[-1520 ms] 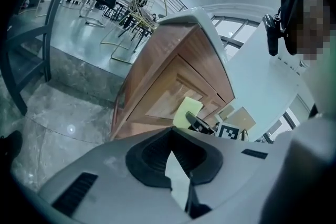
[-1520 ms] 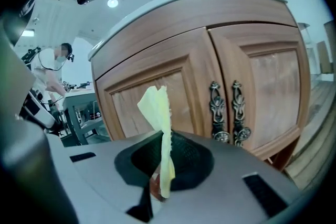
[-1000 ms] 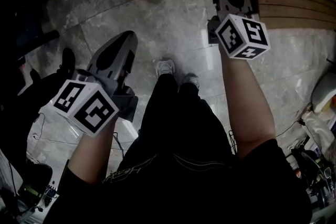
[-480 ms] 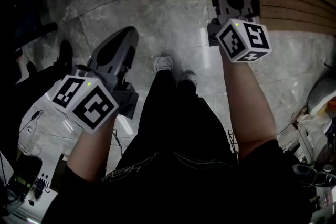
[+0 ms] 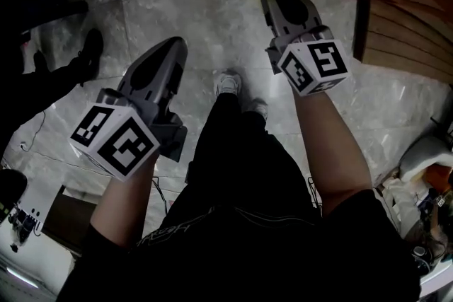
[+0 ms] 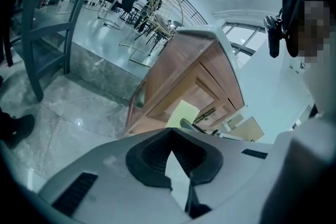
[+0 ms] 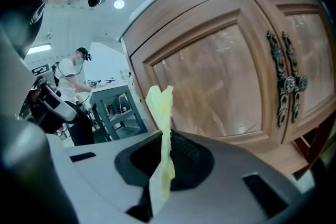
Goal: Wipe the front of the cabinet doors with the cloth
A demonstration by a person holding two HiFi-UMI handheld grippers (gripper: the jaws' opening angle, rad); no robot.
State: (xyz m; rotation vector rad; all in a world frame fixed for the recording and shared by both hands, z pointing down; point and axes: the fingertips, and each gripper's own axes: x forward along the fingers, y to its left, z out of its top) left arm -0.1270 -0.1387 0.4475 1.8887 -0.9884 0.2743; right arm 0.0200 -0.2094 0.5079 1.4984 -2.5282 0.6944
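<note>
Glossy wood cabinet doors (image 7: 210, 76) (metal handles (image 7: 286, 85)), matt cloth (image 7: 160, 113).

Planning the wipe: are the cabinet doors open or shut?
Shut: in the right gripper view both cabinet doors sit flush, ornate handles side by side.

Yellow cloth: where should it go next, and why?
Probably press the yellow cloth forward onto the cabinet door. The right gripper is shut on it. The cloth sticks up just in front of that door's panel, and I cannot tell whether it touches the wood.
</note>
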